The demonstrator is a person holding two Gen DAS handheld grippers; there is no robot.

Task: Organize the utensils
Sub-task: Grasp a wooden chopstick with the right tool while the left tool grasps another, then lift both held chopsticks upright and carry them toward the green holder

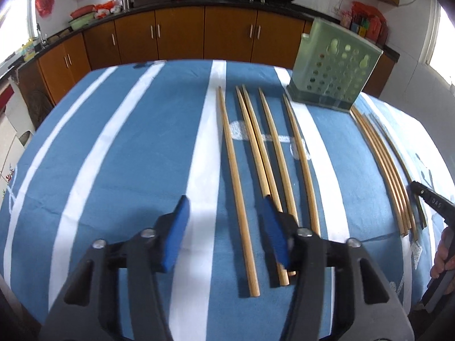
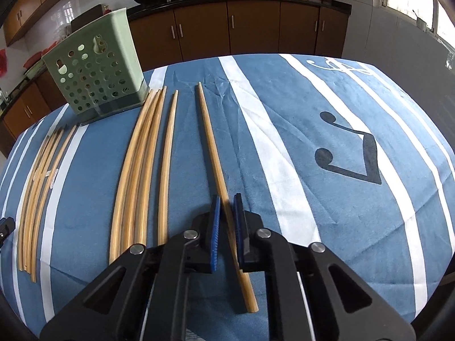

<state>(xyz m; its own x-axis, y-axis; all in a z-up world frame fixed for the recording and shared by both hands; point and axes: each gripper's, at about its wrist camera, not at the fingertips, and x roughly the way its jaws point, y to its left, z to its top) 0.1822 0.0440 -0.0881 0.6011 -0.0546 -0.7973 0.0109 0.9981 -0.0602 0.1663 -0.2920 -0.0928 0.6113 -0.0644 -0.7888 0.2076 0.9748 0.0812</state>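
1. Step in hand, by judgement: pick-up of a single chopstick (image 2: pixel 219 182) for transfer to the green holder (image 2: pixel 93 68)
2. Right gripper (image 2: pixel 226 227): pads narrowed around that chopstick, a slight gap visible each side; firm clamping could not be confirmed
3. Chopstick lay flat on the striped cloth (image 2: pixel 312 199), right of the holder, apart from the other chopsticks (image 2: pixel 142 170)
4. Left gripper (image 1: pixel 224 227): fingers wide apart, holding nothing, poised over the near ends of five loose chopsticks (image 1: pixel 261 147) left of the holder (image 1: pixel 335 71)
5. Next move likely called for: full closure, lift, tip-down insertion
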